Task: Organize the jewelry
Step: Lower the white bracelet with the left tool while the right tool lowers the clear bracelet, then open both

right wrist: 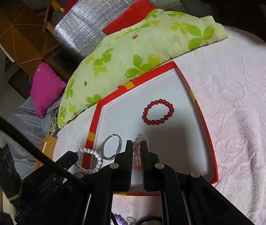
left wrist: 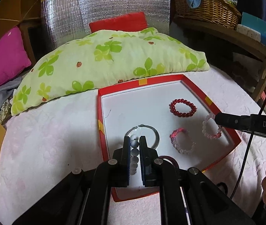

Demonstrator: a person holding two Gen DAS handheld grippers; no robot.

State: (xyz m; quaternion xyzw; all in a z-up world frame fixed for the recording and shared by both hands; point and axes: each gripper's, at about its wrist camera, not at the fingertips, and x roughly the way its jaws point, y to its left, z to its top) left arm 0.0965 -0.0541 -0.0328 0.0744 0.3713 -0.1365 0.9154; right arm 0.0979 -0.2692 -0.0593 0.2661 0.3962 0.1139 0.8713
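A red-rimmed tray (left wrist: 210,103) with a white floor lies on the pink bedspread; it also shows in the right wrist view (right wrist: 206,123). In it lie a red bead bracelet (left wrist: 182,107) (right wrist: 158,112), a silver bangle (left wrist: 157,134) (right wrist: 112,146) and a pink-and-clear bead bracelet (left wrist: 182,140). My left gripper (left wrist: 134,140) is shut on a white bead bracelet (left wrist: 134,151) (right wrist: 92,159) above the tray's near left part. My right gripper (right wrist: 137,144) (left wrist: 217,120) is shut on a pale pink bead bracelet (left wrist: 210,126) (right wrist: 137,150) over the tray's right side.
A green clover-print pillow (left wrist: 104,61) lies behind the tray, a magenta cushion (left wrist: 5,58) at far left. A wicker basket (left wrist: 206,5) sits on a wooden shelf at back right. Purple beads (right wrist: 120,220) and a dark band lie on the bedspread near the tray's front edge.
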